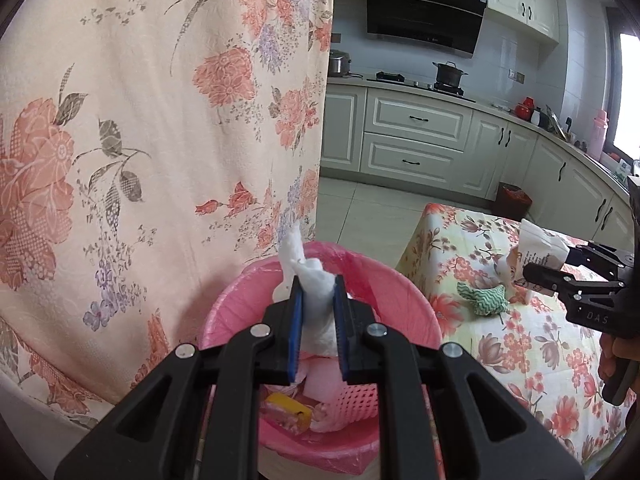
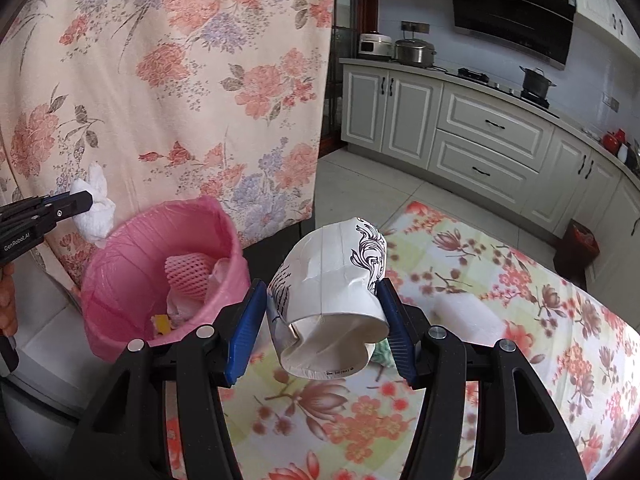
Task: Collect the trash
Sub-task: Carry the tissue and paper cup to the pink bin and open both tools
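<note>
Left tongs [image 1: 316,300] clamped on one white tissue wad [image 1: 310,280], above one pink bin [image 1: 416,312]. Right tongs [image 2: 322,300] squeezing one crushed paper cup [image 2: 332,292]; bin left of them.

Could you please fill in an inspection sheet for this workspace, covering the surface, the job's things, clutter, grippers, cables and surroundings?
Surface: table under a floral tablecloth.
Job's things: pink bin with a pink liner, already holding a pink foam net and a yellow scrap; white tissue wad; crushed paper cup.
Clutter: green-and-white zigzag cloth lying on the table.
Grippers: left gripper is shut on the tissue wad above the bin; right gripper is shut on the paper cup over the table.
Cables: nothing seen.
Surroundings: floral curtain behind the bin, kitchen cabinets, range hood, pot on the stove.
</note>
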Motion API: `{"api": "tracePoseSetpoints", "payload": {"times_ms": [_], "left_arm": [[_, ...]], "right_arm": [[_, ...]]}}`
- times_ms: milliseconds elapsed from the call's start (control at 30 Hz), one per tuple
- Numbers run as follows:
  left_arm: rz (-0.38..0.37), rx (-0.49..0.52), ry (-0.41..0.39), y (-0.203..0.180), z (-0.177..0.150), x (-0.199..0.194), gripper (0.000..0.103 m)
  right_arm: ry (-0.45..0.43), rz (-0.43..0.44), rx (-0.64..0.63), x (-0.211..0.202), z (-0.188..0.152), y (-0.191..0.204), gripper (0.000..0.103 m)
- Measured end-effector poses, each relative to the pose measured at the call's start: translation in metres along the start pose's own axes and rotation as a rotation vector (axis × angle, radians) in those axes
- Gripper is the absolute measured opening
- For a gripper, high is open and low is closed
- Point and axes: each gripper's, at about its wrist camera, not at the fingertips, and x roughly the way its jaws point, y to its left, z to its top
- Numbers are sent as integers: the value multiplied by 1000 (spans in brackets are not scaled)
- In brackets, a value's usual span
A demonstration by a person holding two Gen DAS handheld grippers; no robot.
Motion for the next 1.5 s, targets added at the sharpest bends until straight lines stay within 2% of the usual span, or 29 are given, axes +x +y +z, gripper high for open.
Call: {"api": "tracePoseSetpoints", "payload": {"times_ms": [300, 767, 1000, 1167, 1500], "left_arm": [[4, -29, -1, 15, -7, -3, 14], [13, -53, -2, 30, -15, -6, 14], [13, -50, -4, 32, -13, -7, 14], [5, -51, 6, 30, -14, -2, 14], [-4, -54, 23, 25, -13, 6, 17]], "right_arm": [[29, 91, -51, 27, 17, 57, 54], [70, 166, -91, 59, 27, 100, 55], [70, 173, -95, 63, 28, 105, 61], [63, 156, -75, 61, 26, 94, 69], [35, 112, -44, 48, 26, 65, 74]]}}
